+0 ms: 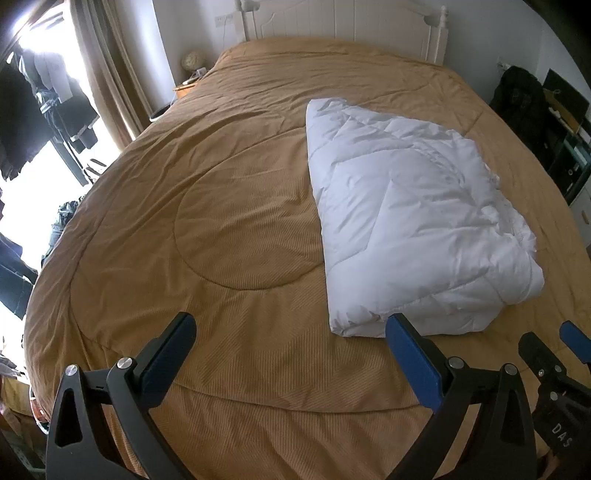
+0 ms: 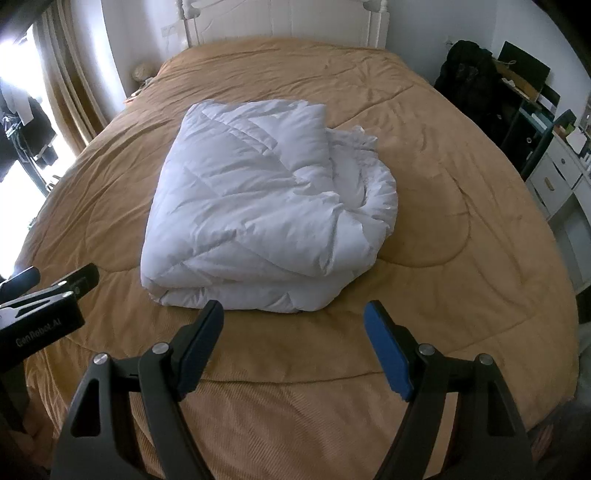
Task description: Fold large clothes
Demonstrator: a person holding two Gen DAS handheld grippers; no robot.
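Note:
A white quilted duvet (image 1: pixel 413 221) lies folded into a thick bundle on the tan bedspread (image 1: pixel 221 221), its loose crumpled edges on the right side. In the right wrist view the same duvet (image 2: pixel 258 214) sits in the middle of the bed, just beyond the fingertips. My left gripper (image 1: pixel 291 325) hovers open over bare bedspread, left of the duvet's near corner, holding nothing. My right gripper (image 2: pixel 295 314) is open too, its blue pads (image 2: pixel 388 354) apart and empty, a little short of the duvet's near folded edge. Each gripper shows at the edge of the other's view.
A white headboard (image 1: pixel 343 22) stands at the far end of the bed. A bright window with curtains and hanging dark clothes (image 1: pixel 44 103) is on the left. Dark bags and shelves (image 2: pixel 517 96) crowd the right wall. A nightstand (image 1: pixel 192 74) sits at the far left.

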